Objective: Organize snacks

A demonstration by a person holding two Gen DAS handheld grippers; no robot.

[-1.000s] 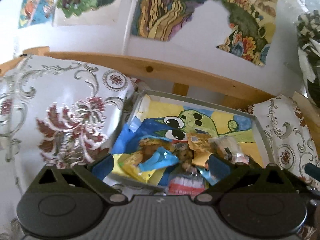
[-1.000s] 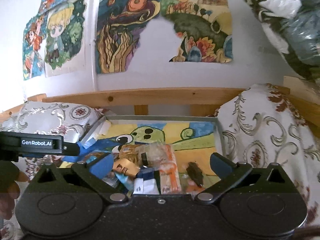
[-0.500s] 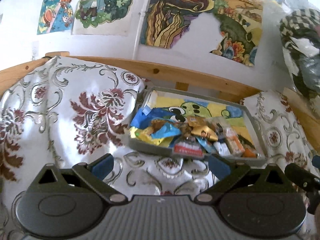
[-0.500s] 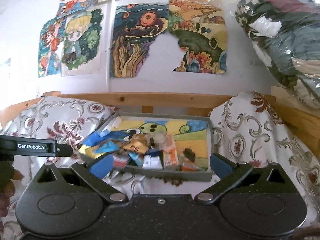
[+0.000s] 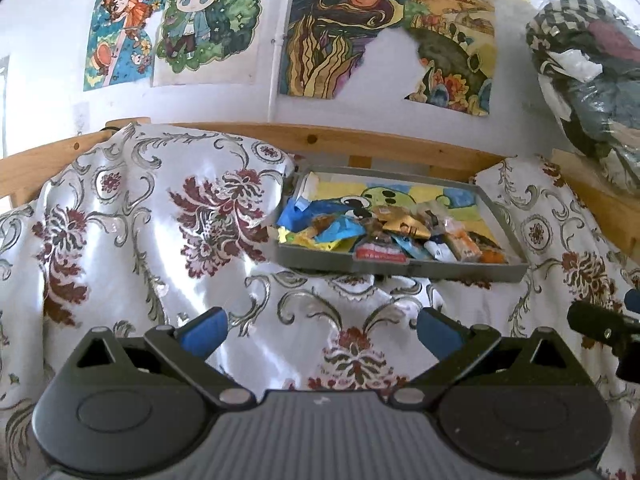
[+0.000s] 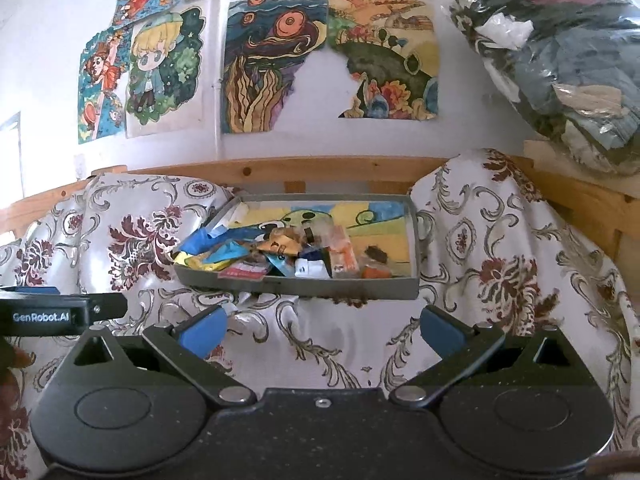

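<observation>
A grey tray (image 5: 400, 267) (image 6: 296, 285) with a cartoon drawing on its floor rests on a floral cloth, ahead of both grippers. A heap of snack packets (image 5: 372, 232) (image 6: 276, 256) in blue, yellow, orange, red and white fills its near half. My left gripper (image 5: 320, 326) is open and holds nothing, well short of the tray. My right gripper (image 6: 322, 326) is likewise open with nothing in it, a short way before the tray's front wall. The left gripper's body (image 6: 60, 312) shows at the left edge of the right wrist view.
The patterned white and maroon cloth (image 5: 160, 220) bulges up on both sides of the tray. A wooden rail (image 6: 320, 168) runs behind it below a wall with paintings. A plastic-wrapped bundle of fabric (image 6: 560, 52) sits on a shelf at upper right.
Both grippers have pulled back from over the tray. The tray and snacks now look smaller and farther away, with cloth showing between the fingers.
</observation>
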